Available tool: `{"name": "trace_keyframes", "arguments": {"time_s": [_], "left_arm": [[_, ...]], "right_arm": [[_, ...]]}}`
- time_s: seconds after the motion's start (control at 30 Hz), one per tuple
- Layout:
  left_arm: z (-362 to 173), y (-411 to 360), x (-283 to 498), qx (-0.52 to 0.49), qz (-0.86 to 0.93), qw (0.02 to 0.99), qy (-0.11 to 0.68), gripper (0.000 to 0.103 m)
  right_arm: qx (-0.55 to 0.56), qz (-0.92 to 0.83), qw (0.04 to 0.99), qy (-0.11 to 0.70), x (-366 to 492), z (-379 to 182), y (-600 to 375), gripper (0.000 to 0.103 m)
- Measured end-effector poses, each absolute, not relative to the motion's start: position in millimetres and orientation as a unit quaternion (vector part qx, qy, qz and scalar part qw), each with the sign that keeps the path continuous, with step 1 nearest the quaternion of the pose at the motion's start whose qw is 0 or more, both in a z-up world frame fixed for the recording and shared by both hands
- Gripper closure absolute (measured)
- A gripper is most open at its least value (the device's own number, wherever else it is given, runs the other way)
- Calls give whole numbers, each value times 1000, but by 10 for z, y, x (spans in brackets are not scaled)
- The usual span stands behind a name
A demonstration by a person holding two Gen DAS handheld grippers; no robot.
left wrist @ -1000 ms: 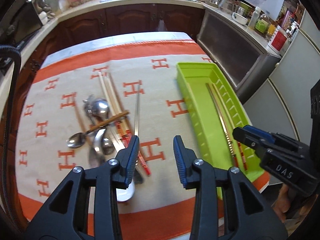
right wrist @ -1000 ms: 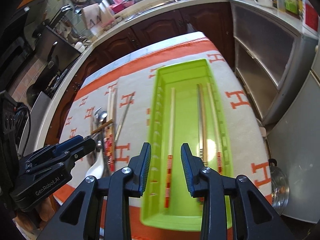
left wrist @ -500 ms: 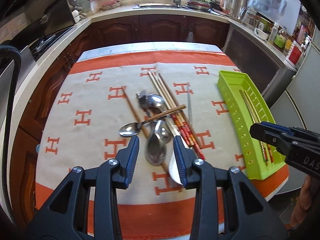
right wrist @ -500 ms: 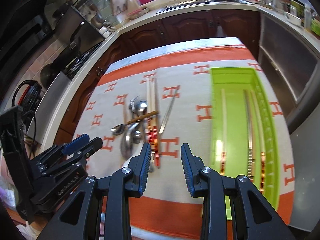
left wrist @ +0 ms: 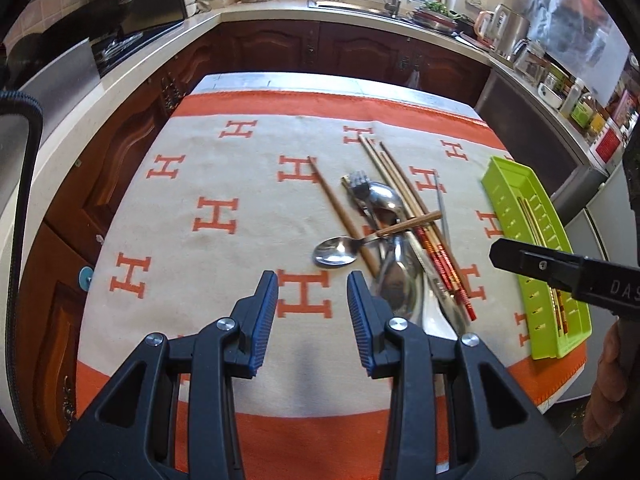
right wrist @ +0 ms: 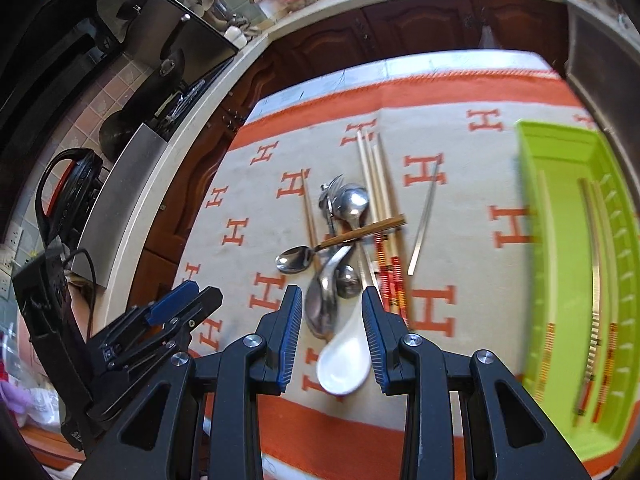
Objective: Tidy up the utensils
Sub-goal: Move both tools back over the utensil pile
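Utensils (right wrist: 344, 240) lie heaped mid-cloth (left wrist: 224, 272), left of the green tray (left wrist: 520, 184). We see the white spoon (right wrist: 346, 360) whole only in the right wrist view, framed between the right gripper's (right wrist: 330, 312) spread, empty fingers; the left view hides most of it behind a finger. Left gripper (left wrist: 312, 300) spread too, over bare cloth. Chopsticks (right wrist: 596, 272) in the tray are blurred, and we can't count them.

- Left stretch of orange-and-cream H-patterned cloth (left wrist: 192, 216): bare, open passage.
- Centre: tangled heap of steel spoons, fork and wooden chopsticks (left wrist: 384, 224) blocks the way.
- Right edge: lime-green plastic tray (right wrist: 560, 248); bare cloth strip between heap and tray.
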State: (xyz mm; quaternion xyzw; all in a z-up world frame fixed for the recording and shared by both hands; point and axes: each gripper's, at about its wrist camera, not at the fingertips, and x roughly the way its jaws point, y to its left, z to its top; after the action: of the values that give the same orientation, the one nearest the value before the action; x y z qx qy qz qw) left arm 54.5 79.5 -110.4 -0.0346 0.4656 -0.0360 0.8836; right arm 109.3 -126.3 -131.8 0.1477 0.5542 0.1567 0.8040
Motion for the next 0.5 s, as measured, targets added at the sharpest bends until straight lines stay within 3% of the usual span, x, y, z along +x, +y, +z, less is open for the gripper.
{"name": "trace_keyframes", "arguments": {"time_s": [0.23, 0.5], "left_arm": [[-1242, 968, 695, -48, -27, 876, 479, 71], [-1378, 940, 930, -46, -32, 867, 495, 71]], "right_arm": [[183, 179, 769, 586, 1464, -1757, -1085, 72], [133, 168, 782, 586, 1634, -1980, -1037, 73]]}}
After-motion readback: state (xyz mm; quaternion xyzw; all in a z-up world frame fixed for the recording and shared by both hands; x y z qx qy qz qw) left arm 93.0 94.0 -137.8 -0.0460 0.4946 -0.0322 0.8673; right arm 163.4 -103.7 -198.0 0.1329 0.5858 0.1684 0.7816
